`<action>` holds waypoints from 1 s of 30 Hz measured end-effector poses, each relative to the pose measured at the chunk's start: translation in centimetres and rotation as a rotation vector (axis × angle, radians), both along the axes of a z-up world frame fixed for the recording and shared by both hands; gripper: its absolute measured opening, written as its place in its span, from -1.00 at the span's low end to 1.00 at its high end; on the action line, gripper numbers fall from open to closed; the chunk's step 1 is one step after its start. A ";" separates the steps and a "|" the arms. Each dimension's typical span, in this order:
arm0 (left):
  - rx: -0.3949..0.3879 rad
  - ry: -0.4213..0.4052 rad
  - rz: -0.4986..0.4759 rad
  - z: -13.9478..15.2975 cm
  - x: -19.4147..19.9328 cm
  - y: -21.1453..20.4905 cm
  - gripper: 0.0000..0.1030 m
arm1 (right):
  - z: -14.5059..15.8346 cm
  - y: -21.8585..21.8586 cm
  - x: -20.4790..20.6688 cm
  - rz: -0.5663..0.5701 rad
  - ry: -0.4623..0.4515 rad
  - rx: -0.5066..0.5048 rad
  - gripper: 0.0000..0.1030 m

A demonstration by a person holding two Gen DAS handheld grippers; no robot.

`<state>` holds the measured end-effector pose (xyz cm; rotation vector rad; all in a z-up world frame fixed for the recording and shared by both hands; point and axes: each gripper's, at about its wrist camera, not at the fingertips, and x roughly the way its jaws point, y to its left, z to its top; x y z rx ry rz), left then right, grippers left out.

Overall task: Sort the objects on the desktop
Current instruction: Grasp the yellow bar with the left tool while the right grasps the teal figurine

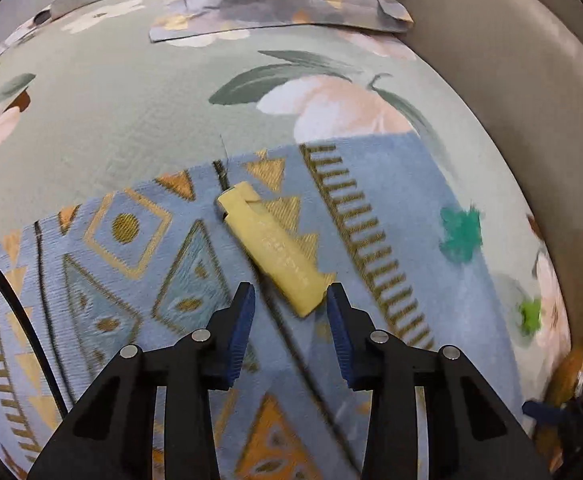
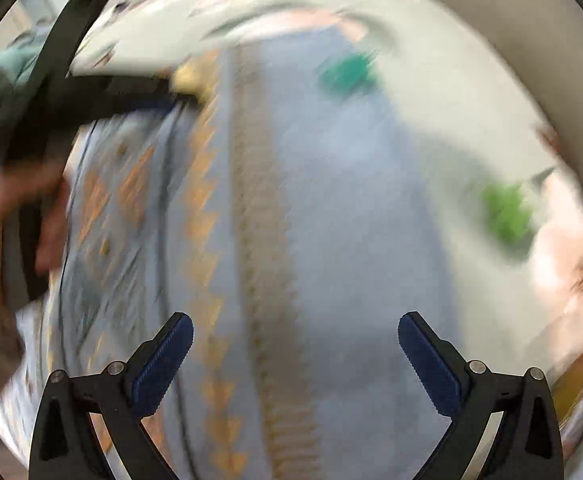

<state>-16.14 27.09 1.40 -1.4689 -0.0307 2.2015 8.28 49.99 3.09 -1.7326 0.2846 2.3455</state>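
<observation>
With both tongs spread and empty, the left gripper (image 1: 290,294) at lower centre could nudge the yellow lighter (image 1: 272,245) askew, while the right gripper (image 2: 295,334) hangs clear.

Under me lies a blue woven mat with orange triangle patterns (image 1: 139,264), spread over a pale green floral cloth (image 1: 123,120); a grey-brown cushioned surface (image 1: 511,80) borders it.
</observation>
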 end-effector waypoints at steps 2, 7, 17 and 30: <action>0.002 -0.006 0.067 -0.2 -0.8 1.0 -0.17 | 0.5 2.8 -0.9 -0.069 0.009 0.004 0.99; -0.145 0.083 0.128 -0.7 -1.3 3.7 -0.30 | 2.3 -0.9 -8.9 -0.171 0.029 -0.070 0.92; -0.004 0.024 0.027 0.5 1.2 -1.8 -0.61 | -0.2 -4.0 -17.4 -0.224 0.131 -0.182 0.16; 0.078 -0.057 0.047 1.0 5.6 -4.4 -0.62 | -2.0 -2.5 -20.3 -0.535 0.101 -0.271 -0.02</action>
